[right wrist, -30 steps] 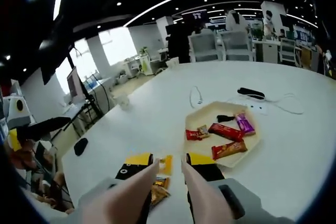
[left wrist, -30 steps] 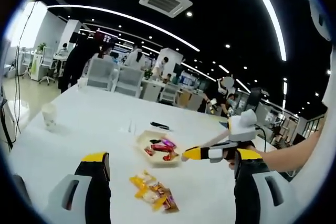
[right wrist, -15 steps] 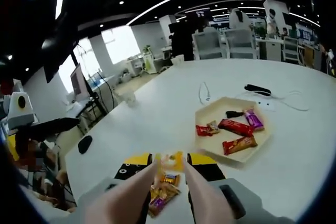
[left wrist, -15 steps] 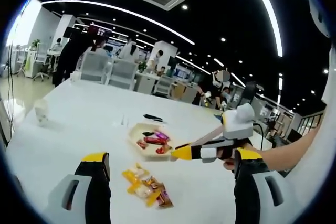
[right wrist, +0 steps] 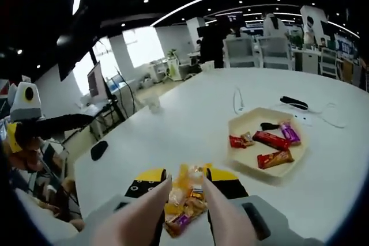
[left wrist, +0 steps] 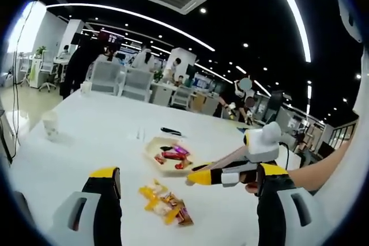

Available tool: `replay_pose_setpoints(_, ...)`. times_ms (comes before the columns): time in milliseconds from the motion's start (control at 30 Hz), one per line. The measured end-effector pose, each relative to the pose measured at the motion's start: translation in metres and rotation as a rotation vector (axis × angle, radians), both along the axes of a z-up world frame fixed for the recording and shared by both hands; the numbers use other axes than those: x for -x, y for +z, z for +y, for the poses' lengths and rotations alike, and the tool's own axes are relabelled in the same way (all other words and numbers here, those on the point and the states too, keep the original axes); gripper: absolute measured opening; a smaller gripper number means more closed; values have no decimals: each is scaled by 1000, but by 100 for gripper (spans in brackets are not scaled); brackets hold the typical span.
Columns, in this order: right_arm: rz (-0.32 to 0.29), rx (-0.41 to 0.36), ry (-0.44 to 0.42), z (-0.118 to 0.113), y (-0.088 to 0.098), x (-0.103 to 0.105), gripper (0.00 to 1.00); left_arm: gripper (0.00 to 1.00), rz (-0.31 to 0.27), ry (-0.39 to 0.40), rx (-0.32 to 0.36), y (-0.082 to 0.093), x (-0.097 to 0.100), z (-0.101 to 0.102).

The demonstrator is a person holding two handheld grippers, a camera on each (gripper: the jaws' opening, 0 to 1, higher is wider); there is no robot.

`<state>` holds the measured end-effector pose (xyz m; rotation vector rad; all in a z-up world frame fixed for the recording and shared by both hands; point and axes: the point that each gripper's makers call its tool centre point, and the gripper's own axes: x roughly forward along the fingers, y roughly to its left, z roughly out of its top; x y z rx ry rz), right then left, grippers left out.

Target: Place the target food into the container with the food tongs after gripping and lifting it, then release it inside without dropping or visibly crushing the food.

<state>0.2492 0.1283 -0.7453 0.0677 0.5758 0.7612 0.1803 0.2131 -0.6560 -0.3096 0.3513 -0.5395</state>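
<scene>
Snack packets (left wrist: pixel 166 204) lie in a loose pile on the white counter (left wrist: pixel 86 142), near the left hand-held gripper (left wrist: pixel 187 191), whose two jaws stand wide apart and released with nothing between them; farther off on the counter sits the pale hexagonal tray (left wrist: pixel 151 148) with several wrapped bars inside. From the right comes the right hand-held gripper (left wrist: pixel 199 176), carrying the food tongs (left wrist: pixel 228 156), its tip hovering between pile and tray. In the right gripper view the tongs (right wrist: pixel 144 211) run forward from the clenched jaws of that hand-held gripper (right wrist: pixel 184 180), their tips either side of the packet pile (right wrist: pixel 183 199); whether they touch it I cannot tell; the tray (right wrist: pixel 242 131) lies to the far right, well apart.
</scene>
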Motion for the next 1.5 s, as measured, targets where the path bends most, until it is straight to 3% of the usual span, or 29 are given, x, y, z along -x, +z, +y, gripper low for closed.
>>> replay_pose_setpoints(133,-4,15,20,5,-2,4,28,99,-28,10,8,5,2,1)
replay_pose_setpoints(267,18,9,7,4,-6,4,28,99,4,2,1,-2,5,0)
replay_pose_setpoints(533,44,18,12,10,-16,14,28,99,4,12,-6,-3,11,4)
replay_pose_setpoints(767,86,10,47,20,-26,19,27,99,17,26,-5,-5,4,7)
replay_pose_setpoints(867,81,17,55,24,-24,18,28,99,-7,27,-8,-1,2,7)
replay_pose_setpoints(967,70,51,72,28,-29,19,29,99,21,24,-6,-7,0,7)
replay_pose_setpoints(1500,80,118,82,40,-48,27,29,99,44,26,9,-16,-6,20)
